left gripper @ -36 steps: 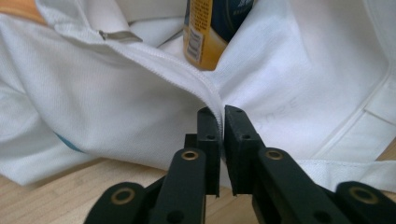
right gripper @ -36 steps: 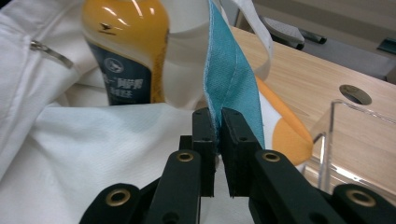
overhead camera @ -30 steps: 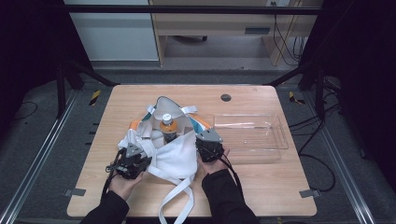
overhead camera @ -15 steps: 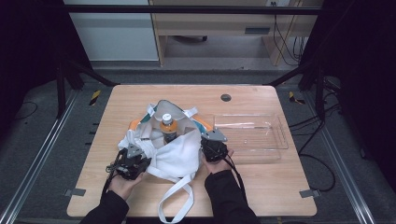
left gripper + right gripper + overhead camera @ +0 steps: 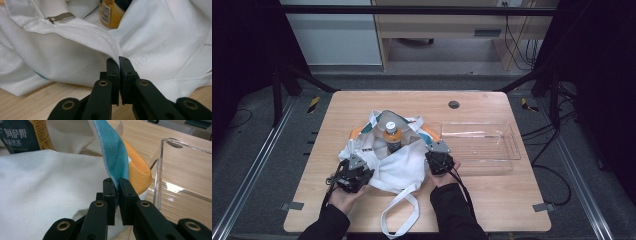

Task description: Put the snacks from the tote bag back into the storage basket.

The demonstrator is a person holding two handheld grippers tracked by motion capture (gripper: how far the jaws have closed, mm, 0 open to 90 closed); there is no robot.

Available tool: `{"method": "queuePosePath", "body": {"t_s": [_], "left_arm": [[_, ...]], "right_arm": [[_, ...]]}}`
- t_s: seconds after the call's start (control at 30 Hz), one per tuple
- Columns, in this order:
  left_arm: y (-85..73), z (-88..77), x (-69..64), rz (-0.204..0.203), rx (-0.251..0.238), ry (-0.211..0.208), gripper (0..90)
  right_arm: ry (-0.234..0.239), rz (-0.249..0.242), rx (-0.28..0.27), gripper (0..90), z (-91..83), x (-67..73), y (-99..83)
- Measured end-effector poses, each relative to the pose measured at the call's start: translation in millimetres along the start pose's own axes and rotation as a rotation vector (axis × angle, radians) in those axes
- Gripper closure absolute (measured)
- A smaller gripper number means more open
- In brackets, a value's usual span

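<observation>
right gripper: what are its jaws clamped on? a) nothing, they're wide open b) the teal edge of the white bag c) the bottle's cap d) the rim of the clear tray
b: in the right gripper view the right gripper has its jaws shut on the teal edge of the white bag, with the clear tray standing apart beside it and the bottle upright inside the bag.

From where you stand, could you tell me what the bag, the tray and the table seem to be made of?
Bag: white woven cloth, matte, by the fine weave and soft folds in the left gripper view; teal and orange trim.
Tray: clear hard plastic, probably acrylic, glossy; the wood shows through it.
Table: pale wood or wood-look laminate, smooth, with visible grain.
</observation>
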State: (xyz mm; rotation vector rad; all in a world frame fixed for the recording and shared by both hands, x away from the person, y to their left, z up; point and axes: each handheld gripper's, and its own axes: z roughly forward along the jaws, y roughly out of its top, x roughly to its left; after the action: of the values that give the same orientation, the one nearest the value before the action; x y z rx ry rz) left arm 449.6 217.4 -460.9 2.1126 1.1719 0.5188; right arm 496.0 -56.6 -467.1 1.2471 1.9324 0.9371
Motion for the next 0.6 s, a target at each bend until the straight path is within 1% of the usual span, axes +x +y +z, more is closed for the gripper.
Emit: {"method": "queuePosePath", "body": {"t_s": [0.1, 0.13, 0.17, 0.23, 0.27, 0.3, 0.33, 0.37, 0.43, 0.5, 0.53, 0.57, 0.6], "left_arm": [[0.1, -0.6, 0.1, -0.005, -0.004, -0.005, 86.9], [0.2, -0.5, 0.2, -0.008, -0.013, -0.007, 84.6], [0.4, -1.0, 0.3, -0.009, -0.016, -0.012, 84.6], [1.2, -2.9, -1.0, -0.008, -0.034, -0.011, 82.2], [1.6, -4.1, -1.1, -0.006, -0.035, -0.011, 80.9], [2.4, -5.9, -1.4, -0.012, -0.048, -0.01, 79.4], [4.0, -10.2, -1.5, -0.012, -0.074, -0.013, 76.3], [4.0, -10.2, -1.5, -0.012, -0.074, -0.013, 75.4], [5.6, -15.7, -1.2, -0.011, -0.101, -0.01, 74.0], [7.1, -20.1, -1.0, -0.009, -0.122, -0.01, 71.9], [8.0, -23.3, -1.0, -0.01, -0.145, -0.013, 69.3], [9.1, -26.2, -1.1, -0.008, -0.167, -0.013, 69.3], [10.5, -29.0, -1.2, -0.006, -0.188, -0.013, 67.8]], "right_arm": [[0.004, -0.002, -0.004, 84.4, -0.8, 0.3, 0.1], [0.016, 0.008, -0.019, 83.8, -3.3, -0.3, 0.6], [0.016, 0.008, -0.019, 83.8, -3.3, -0.3, 0.6], [0.036, 0.009, -0.044, 83.0, -7.3, -1.5, 1.4], [0.046, 0.006, -0.059, 82.3, -10.4, -1.5, 2.2], [0.055, 0.008, -0.068, 80.8, -12.3, -1.6, 2.7], [0.086, 0.012, -0.101, 77.6, -19.2, -2.0, 4.4], [0.086, 0.012, -0.101, 77.6, -19.2, -2.0, 4.4], [0.111, 0.01, -0.128, 74.6, -25.3, -3.2, 6.3], [0.126, 0.011, -0.152, 71.0, -31.2, -5.2, 8.0], [0.155, 0.017, -0.181, 68.1, -38.8, -9.7, 10.1], [0.155, 0.017, -0.181, 68.1, -38.8, -9.7, 10.1], [0.165, 0.026, -0.189, 66.5, -42.5, -11.9, 10.9]]}}
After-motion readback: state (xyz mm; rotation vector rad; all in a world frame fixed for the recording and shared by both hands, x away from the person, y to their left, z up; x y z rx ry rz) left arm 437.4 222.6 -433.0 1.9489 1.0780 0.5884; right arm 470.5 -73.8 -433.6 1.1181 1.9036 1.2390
